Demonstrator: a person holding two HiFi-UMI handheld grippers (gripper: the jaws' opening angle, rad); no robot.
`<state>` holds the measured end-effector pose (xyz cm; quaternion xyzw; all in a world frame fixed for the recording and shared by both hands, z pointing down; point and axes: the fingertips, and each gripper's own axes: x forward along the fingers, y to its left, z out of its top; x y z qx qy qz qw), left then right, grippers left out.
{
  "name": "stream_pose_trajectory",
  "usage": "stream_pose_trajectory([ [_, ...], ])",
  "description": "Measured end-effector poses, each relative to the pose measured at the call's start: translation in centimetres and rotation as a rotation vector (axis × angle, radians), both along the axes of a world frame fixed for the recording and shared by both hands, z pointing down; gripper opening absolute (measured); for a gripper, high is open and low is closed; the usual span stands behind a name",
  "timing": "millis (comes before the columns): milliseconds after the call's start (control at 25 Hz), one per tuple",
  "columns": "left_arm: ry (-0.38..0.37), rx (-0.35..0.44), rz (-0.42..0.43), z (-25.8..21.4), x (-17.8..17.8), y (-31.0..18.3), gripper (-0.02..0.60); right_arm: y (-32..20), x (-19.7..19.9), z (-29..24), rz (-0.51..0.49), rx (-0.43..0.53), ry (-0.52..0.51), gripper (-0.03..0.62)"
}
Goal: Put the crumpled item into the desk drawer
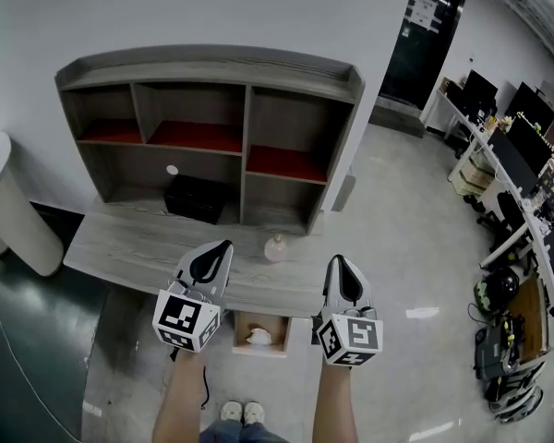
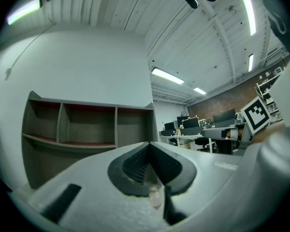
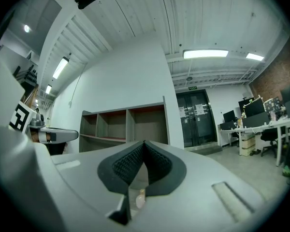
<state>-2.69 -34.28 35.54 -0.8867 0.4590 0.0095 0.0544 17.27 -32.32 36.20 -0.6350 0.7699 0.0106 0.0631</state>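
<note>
1. Head view: you are holding both grippers over the front edge of the desk [image 1: 129, 247]. The left gripper [image 1: 223, 245] and right gripper [image 1: 338, 260] are each clenched to a point and carrying nothing. The white crumpled item [image 1: 258, 337] is already lying inside the open drawer [image 1: 239, 332], below and between your arms. It is looking like paper or tissue, so probably light, soft and springy. If you are lifting it again, be pinching a raised fold on top, gently.
2. Left gripper view: the left gripper [image 2: 149, 146] is showing its pads meeting with nothing between them. It is pointing towards the shelves [image 2: 87, 124]. A bottle [image 2: 154, 196] is peeking through below, and the item is out of sight.
3. Right gripper view: the right gripper [image 3: 144, 143] is likewise pressing closed and empty, aiming at the shelves [image 3: 121, 124].
</note>
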Motion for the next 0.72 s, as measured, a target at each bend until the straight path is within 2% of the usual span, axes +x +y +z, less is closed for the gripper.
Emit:
stream_pose_trajectory([
  [240,0.000,-0.031,0.001,1.4,0.2,-1.2,0.000,-1.2,-0.2,1.0,-0.009,-0.018,0.011,0.011],
  [720,0.006,-0.015,0.010,0.7,0.9,-0.9,0.000,-0.9,-0.2,0.1,-0.043,0.010,-0.006,0.013],
])
